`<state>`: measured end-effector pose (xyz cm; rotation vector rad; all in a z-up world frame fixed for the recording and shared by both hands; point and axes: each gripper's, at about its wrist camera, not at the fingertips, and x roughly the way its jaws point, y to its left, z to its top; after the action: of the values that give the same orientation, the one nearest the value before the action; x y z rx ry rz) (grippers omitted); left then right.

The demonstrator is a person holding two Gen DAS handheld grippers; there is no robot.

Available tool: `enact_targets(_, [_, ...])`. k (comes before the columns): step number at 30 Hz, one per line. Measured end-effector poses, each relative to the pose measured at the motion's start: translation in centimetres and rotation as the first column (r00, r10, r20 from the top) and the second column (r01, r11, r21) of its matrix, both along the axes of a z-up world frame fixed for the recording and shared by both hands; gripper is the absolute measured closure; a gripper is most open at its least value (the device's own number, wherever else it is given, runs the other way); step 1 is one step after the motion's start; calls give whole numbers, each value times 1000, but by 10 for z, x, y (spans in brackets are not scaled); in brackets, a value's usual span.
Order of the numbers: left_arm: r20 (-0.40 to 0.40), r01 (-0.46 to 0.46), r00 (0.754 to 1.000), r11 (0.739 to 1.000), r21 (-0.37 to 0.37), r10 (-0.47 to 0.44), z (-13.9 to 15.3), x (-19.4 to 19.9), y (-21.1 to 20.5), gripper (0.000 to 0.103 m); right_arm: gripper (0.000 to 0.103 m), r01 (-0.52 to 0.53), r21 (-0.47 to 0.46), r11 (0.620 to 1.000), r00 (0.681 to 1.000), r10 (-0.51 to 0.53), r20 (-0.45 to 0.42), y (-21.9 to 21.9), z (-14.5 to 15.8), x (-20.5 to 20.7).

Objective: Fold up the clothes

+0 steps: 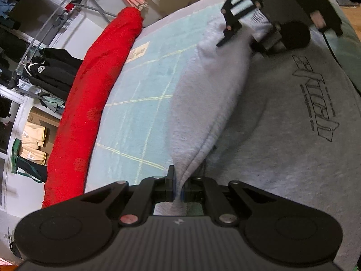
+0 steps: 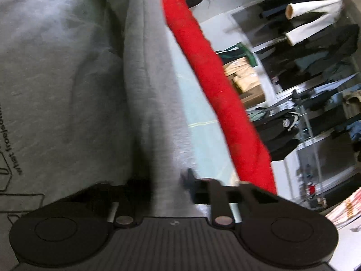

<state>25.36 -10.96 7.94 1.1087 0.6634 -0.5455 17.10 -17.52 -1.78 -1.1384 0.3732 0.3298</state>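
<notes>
A grey sweatshirt (image 1: 282, 117) with dark outlined lettering lies spread on the bed. One sleeve (image 1: 209, 85) is lifted off the sheet and stretched taut between both grippers. My left gripper (image 1: 179, 187) is shut on one end of the sleeve. The right gripper (image 1: 250, 29) shows at the far end in the left wrist view, pinching the sleeve's ribbed cuff. In the right wrist view the same sleeve (image 2: 153, 85) runs away from my right gripper (image 2: 171, 189), which is shut on it; motion blur softens that view. The sweatshirt body (image 2: 56, 85) lies to the left there.
The bed has a light blue checked sheet (image 1: 140, 103). A long red rolled blanket (image 1: 90, 94) lies along its far edge. Beyond it stand a drying rack (image 1: 45, 29), cardboard boxes (image 2: 246, 79) and shelves with hanging dark clothes (image 2: 315, 56).
</notes>
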Motion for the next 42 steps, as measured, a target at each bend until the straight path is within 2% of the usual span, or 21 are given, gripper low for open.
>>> enact_targets(4, [6,41,999,999,34,-42,-5,-13,-4,100,93,-3,12,1000,1000,3,1,-5,19,-1])
enact_targets(8, [65,85,994,992,89,-91,-6,-31,-11,101,95,-8,13,1000,999,8,40,-13,44,-8])
enact_targets(11, [110,104,987,988,110,-117,4,-44,-15,101,95,-13,-9,1000,998,14,67,-19,58,-12])
enact_targets(15, [97,164,980,982,92,-172,21,-69,-23,101,95,-30,-2,1000,998,30,55,-26,73,-27])
enact_targets(17, [79,198,975,975,99,-206,19,-77,-26,101,95,-39,-3,999,999,39,20,-30,74,-35])
enact_targets(19, [21,214,976,974,78,-216,12,-80,-28,101,95,-54,-6,999,999,54,-10,-34,70,-35])
enact_targets(23, [-89,256,964,964,70,-250,-17,-81,-36,101,95,-59,7,998,989,60,-136,-45,53,-34])
enact_targets(26, [-169,261,954,964,47,-249,-38,-76,-40,102,94,-66,11,998,975,67,-212,-49,39,-35])
enact_targets(28, [-222,245,946,969,17,-235,-47,-70,-41,102,94,-62,13,998,971,63,-230,-50,35,-36])
enact_targets(31, [-247,236,941,972,-6,-230,-44,-70,-39,102,94,-54,15,998,965,57,-257,-50,28,-38])
enact_targets(33, [-266,214,939,976,-40,-217,-28,-73,-35,102,94,-50,18,999,960,53,-274,-51,25,-39])
enact_targets(36, [-283,192,936,977,-93,-211,-5,-78,-27,102,94,-46,51,998,958,58,-280,-56,44,-44])
enact_targets(38, [-321,169,924,976,-138,-206,4,-79,-24,102,94,-47,78,996,949,69,-309,-60,52,-47])
enact_targets(42, [-410,128,890,973,-192,-198,-14,-79,-26,102,93,-44,88,995,913,76,-401,-64,43,-44])
